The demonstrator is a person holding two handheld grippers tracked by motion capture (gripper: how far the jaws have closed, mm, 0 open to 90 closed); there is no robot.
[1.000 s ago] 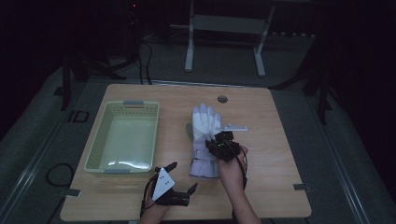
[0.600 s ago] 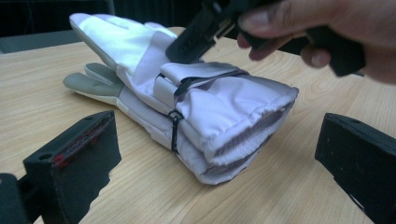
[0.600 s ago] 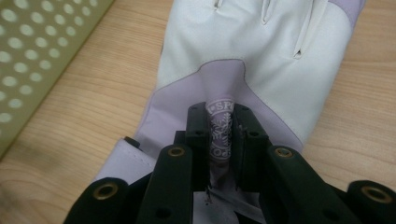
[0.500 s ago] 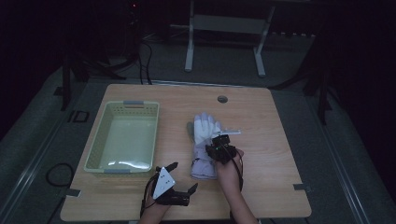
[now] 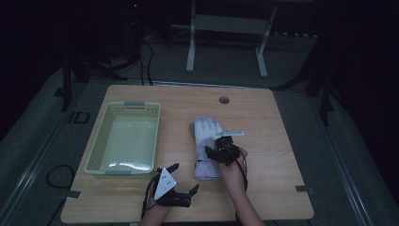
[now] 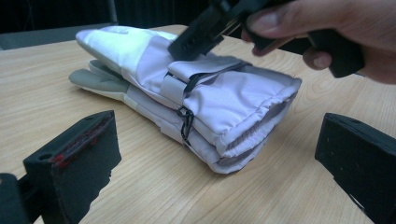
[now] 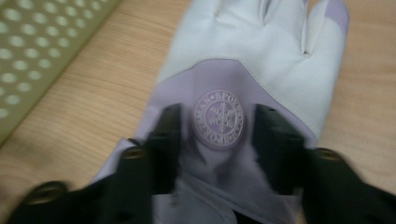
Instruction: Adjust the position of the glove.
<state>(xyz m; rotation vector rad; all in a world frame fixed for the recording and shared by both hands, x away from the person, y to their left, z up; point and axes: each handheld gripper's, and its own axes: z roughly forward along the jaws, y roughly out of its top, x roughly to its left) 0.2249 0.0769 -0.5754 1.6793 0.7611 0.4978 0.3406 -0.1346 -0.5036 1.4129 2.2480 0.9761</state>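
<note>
A pair of lilac and white ski gloves (image 5: 205, 136) lies stacked on the wooden table, cuffs toward me. My right gripper (image 5: 222, 142) rests on the top glove (image 7: 261, 46). Its jaws have just been opening. In the right gripper view, the right gripper (image 7: 217, 116) straddles the round snowflake badge (image 7: 218, 119) without pinching any fabric. The left gripper (image 5: 186, 178) lies near the table's front edge, open. In the left gripper view, the left gripper (image 6: 217, 135) faces the gloves' cuffs (image 6: 243, 126) with nothing between its jaws. That view also shows the right gripper's black tip (image 6: 191, 44) on the top glove.
A pale green perforated basket (image 5: 96, 146) stands empty at the left of the table; its wall (image 7: 28, 56) lies close beside the gloves. A round cable hole (image 5: 224, 100) sits near the table's far edge. Dark floor and a metal stand lie beyond.
The right hand has sunk slightly onto the gloves. The left gripper has stayed where it was.
</note>
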